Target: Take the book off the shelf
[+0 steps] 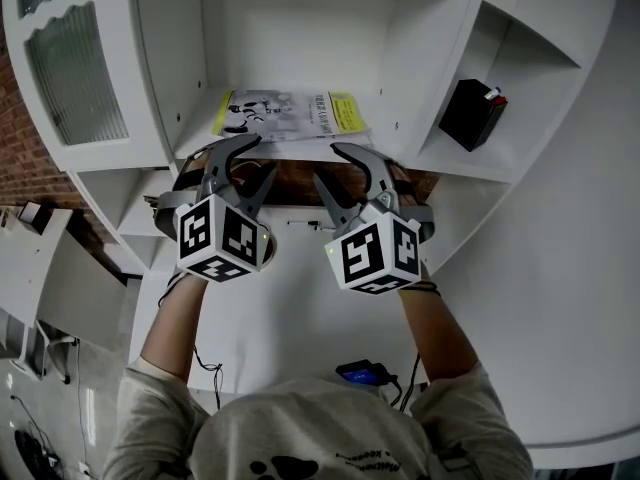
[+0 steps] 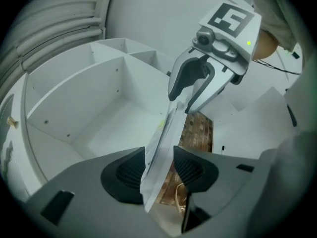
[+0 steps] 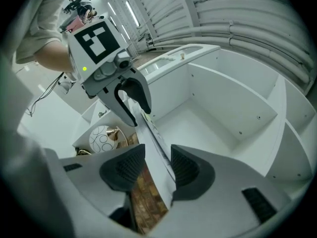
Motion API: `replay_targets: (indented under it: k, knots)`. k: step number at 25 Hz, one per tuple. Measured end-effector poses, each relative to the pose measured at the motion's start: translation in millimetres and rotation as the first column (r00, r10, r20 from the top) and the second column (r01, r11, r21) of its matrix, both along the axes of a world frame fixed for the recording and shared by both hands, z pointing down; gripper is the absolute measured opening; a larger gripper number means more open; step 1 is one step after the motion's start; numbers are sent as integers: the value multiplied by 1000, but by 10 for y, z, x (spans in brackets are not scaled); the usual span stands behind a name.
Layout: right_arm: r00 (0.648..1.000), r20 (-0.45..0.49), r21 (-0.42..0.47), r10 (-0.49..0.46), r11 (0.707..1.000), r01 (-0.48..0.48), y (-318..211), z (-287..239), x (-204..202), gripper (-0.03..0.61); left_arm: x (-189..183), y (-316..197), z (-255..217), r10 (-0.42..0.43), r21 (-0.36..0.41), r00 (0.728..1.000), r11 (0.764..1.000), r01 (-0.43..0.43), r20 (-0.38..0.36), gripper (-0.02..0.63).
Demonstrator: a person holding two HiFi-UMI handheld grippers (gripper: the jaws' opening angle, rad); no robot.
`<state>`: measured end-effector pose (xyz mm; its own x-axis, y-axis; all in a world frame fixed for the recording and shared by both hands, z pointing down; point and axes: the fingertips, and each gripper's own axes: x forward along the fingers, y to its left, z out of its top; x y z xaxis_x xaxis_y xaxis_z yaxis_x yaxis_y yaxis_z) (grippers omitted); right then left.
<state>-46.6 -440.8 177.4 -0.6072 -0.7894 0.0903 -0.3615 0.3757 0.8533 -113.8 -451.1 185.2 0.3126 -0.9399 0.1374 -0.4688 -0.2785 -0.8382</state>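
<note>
A thin book (image 1: 290,114) with a white and yellow cover lies flat on the white shelf (image 1: 196,140), its near edge at the shelf's front. My left gripper (image 1: 255,158) is at the left part of that edge and my right gripper (image 1: 330,165) at the right part. In the left gripper view the book's edge (image 2: 163,143) runs between the parted pads of the left gripper (image 2: 159,170), with the right gripper (image 2: 198,83) further along the edge. The right gripper view shows the book (image 3: 151,138) between that gripper's (image 3: 154,167) parted pads. Both stand open.
A black box (image 1: 472,113) stands in the compartment to the right. A cabinet door with ribbed glass (image 1: 75,73) hangs at the left. Below the shelf are a brick wall and a round patterned ornament (image 3: 104,139). A dark blue device (image 1: 362,373) lies near the person's chest.
</note>
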Motion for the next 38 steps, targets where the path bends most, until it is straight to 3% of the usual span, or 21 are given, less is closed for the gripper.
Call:
replay_targets:
  k: [6,15,24,31,38]
  knots:
    - [1000,2,-6,-5,1000,5,-9,22,9,158,-27,-267,107,-32,-61,979,997,45,202,176]
    - [1000,14,-7,-14,1000,14,1,6,7,156,12,-300,225,25,-208,944,977,47,330,187]
    - [1000,4,-18,-13,1000,13,23,28,-24,157,52,-415,235,-40,-136,947,987,87,318,180]
    - [1000,-22,-16,-14,1000,14,76,66,-46,157,87,-280,228,-32,-102,960,993,62,277,162]
    - [989,-146,34,6,999,-1,53,133,-160,213,105,-41,215,-8,-88,962,996,33,274,147]
